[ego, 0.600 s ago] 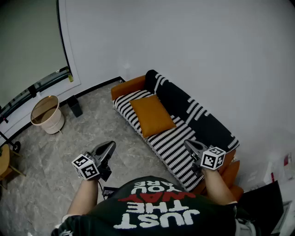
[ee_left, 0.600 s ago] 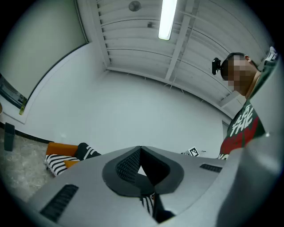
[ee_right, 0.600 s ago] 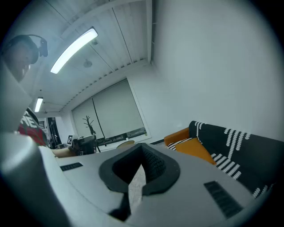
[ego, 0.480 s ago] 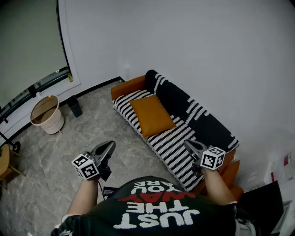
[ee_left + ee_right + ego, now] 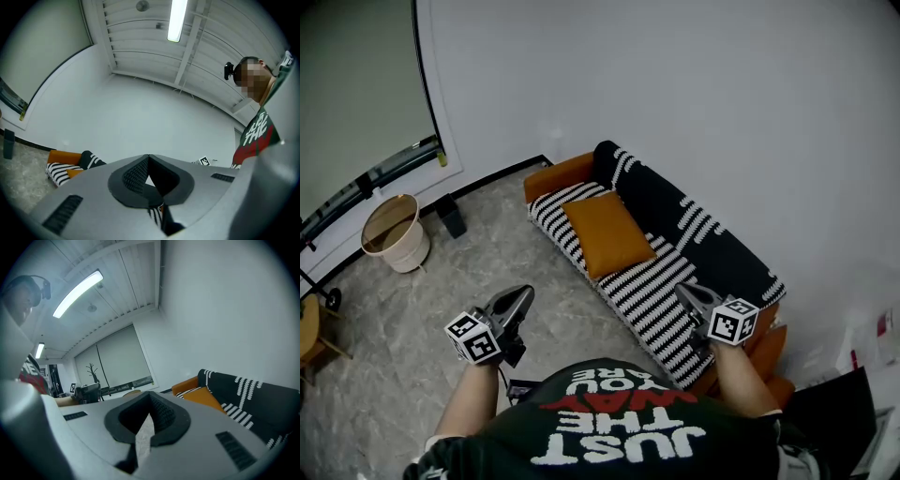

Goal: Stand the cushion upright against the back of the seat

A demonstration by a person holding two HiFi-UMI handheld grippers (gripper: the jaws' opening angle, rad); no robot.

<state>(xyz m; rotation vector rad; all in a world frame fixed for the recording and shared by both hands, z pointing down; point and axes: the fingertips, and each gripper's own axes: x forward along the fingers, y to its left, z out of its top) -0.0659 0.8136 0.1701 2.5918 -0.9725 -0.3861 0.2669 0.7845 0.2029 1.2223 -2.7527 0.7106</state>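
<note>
Cushion [image 5: 607,234]: plain orange. Sofa [image 5: 652,291]: seat cover in black-and-white stripes; back cover black with short white dashes; arm at the far end orange. Floor [image 5: 403,319]: grey, marbled. Wall [image 5: 675,94]: white. Bin [image 5: 408,251]: cream. Left gripper [image 5: 523,295] and right gripper [image 5: 682,292]: grey bodies, black pads, white cubes with black square markers.

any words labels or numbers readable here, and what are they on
"JUST THE WAY YOU ARE": on the person's dark shirt, in white and red letters, upside down in the head view.
Marker cubes: black-and-white square patterns only, no words.
White items at the right edge: print too small to read.
</note>
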